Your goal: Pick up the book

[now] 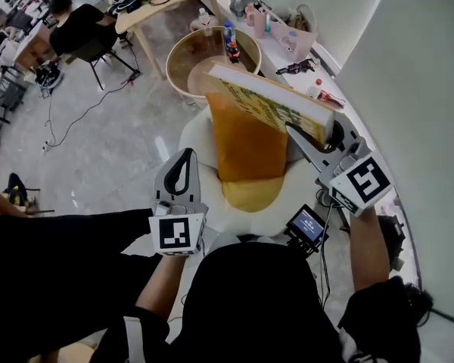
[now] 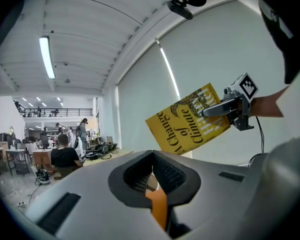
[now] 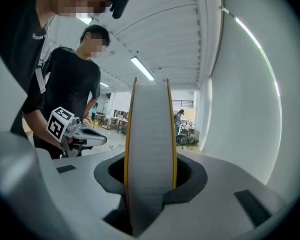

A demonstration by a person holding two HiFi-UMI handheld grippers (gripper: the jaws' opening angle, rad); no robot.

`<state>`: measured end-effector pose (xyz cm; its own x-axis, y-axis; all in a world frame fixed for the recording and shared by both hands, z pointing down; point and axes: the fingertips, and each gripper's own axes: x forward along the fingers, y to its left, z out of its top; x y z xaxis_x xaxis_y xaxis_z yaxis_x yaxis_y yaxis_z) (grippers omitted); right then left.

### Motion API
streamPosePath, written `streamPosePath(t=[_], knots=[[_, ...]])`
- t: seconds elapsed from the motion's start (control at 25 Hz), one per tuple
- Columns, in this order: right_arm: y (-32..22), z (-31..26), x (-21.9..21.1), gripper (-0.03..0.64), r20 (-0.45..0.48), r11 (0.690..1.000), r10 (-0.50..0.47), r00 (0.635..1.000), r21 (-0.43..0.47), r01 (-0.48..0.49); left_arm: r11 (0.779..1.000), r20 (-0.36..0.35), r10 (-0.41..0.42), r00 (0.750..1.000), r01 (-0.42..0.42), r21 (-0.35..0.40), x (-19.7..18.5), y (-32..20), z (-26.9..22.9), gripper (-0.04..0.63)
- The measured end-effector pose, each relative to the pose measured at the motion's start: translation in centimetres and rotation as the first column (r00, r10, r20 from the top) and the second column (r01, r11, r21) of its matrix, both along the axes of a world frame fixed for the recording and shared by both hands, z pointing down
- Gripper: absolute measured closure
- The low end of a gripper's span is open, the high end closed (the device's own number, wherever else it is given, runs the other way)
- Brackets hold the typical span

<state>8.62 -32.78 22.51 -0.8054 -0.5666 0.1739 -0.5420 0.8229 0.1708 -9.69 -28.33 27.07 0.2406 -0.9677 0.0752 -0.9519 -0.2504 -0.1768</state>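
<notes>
Book (image 1: 268, 104): yellow cover, held aloft and tilted, page edge clamped between the jaws of right gripper (image 1: 306, 138); free corner juts leftward. Orange cushion (image 1: 246, 153) below it. Left gripper (image 1: 184, 157): jaws together, empty, apart from book. Wall (image 1: 408, 66) near at right; floor (image 1: 98, 142) open at left

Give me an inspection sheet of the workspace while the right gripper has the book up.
Surface: white round top with an orange cushion on it.
Job's things: yellow book, tilted, raised above the cushion.
Clutter: wooden tub, bottle at its rim; pink box on the ledge.
Grippers: right gripper shut on the book; left gripper shut, empty.
Cables: one below the small screen; floor cable.
Surroundings: seated person at a desk.
</notes>
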Motion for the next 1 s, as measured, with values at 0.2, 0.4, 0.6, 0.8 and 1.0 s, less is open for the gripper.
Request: streamPosePath(t=[0.2, 0.4, 0.6, 0.8, 1.0], knots=[[2.3, -4.7, 4.0, 0.466, 0.142, 0.995, 0.066, 0.988, 0.062, -0.076, 0.999, -0.006, 0.0, 1.0, 0.0, 0.043, 0.5, 1.3, -2.1, 0.584], [4.4, -8.3, 9.6, 0.466, 0.296, 0.978, 0.136, 0.945, 0.11, -0.175, 0.997, 0.026, -0.019, 0.999, 0.017, 0.074, 0.3, 2.2, -3.7, 0.584], [7.1, -9.2, 14.0, 0.466, 0.367, 0.96, 0.188, 0.911, 0.126, -0.249, 0.996, 0.018, -0.033, 0.999, 0.032, 0.081, 0.4, 3.7, -4.1, 0.584], [8.3, -9.1, 15.1, 0.466, 0.393, 0.956, 0.193, 0.899, 0.131, -0.263, 0.995, 0.011, -0.035, 0.999, 0.034, 0.093, 0.7, 4.4, -4.4, 0.584], [8.9, -9.2, 15.0, 0.466, 0.402, 0.957, 0.181, 0.898, 0.14, -0.256, 0.994, 0.012, -0.04, 0.999, 0.039, 0.1, 1.0, 5.1, -4.5, 0.584]])
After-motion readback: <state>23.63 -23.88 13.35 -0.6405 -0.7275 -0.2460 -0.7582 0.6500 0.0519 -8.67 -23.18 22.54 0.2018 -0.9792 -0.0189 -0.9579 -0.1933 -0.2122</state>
